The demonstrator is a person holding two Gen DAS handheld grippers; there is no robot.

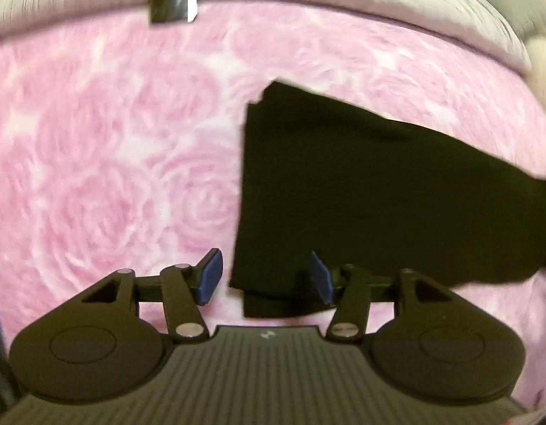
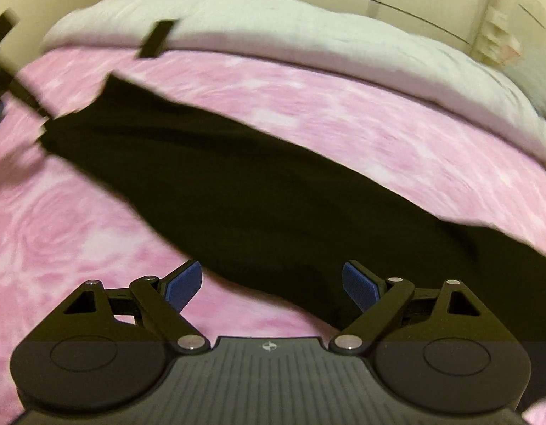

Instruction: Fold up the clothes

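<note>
Both hand-held grippers, left and right, hover unclenched over the black garment lying stretched across the pink bedspread, apparently between folds, so next each should pinch a near edge.

Both views look forward and down along their own claw, held low and close above a bed with a pink rose-print blanket. The left wrist view sees the black garment on its right; the right wrist view has it stretching away to the far left. Both share the garment and the far pale bedding.
</note>
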